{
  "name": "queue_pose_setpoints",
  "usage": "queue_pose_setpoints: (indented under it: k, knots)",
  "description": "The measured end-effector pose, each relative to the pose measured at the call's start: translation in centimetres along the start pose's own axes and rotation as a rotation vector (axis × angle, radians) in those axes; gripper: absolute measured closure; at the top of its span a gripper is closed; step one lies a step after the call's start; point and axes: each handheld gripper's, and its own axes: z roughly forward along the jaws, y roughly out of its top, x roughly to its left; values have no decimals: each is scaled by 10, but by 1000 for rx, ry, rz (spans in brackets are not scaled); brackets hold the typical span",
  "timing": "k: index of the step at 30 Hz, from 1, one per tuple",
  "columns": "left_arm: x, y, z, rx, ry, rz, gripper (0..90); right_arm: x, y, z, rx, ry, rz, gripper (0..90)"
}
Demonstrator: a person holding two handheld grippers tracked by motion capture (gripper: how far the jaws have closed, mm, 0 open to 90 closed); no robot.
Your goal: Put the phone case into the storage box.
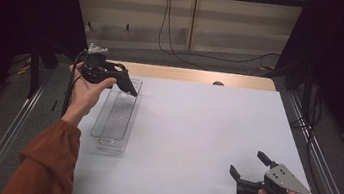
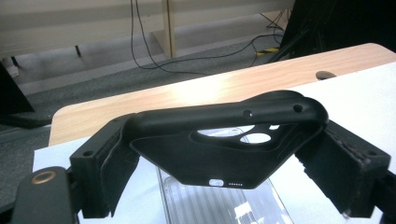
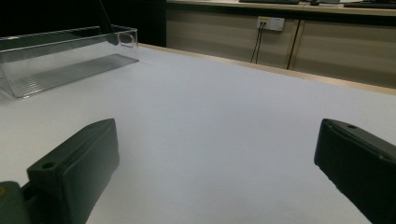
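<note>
- The long clear plastic tray point(image 1: 115, 120) lies on the white worktop point(image 1: 194, 140), at its left side.
- The black phone case point(image 2: 229, 149) hangs above the tray's far end.
- The right gripper point(image 1: 250, 169) sits well apart, near the front right corner.

wide white counter point(image 1: 194, 140) bare between clear ribbed plastic tray point(image 1: 115, 120) at left and right gripper point(image 1: 249, 167) near front right corner: open lane across middle. tray walls block low sideways pass at left; top open. left gripper point(image 1: 128, 87) with black phone case point(image 2: 229, 144) hangs over tray's far end. dark curtains close both sides.
</note>
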Motion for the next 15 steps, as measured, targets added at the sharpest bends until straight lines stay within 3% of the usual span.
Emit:
queue_pose_setpoints:
  k: [15]
  knots:
    - [2,-1,17,15,64,-55,145,0,0,1,1,3,-1,0]
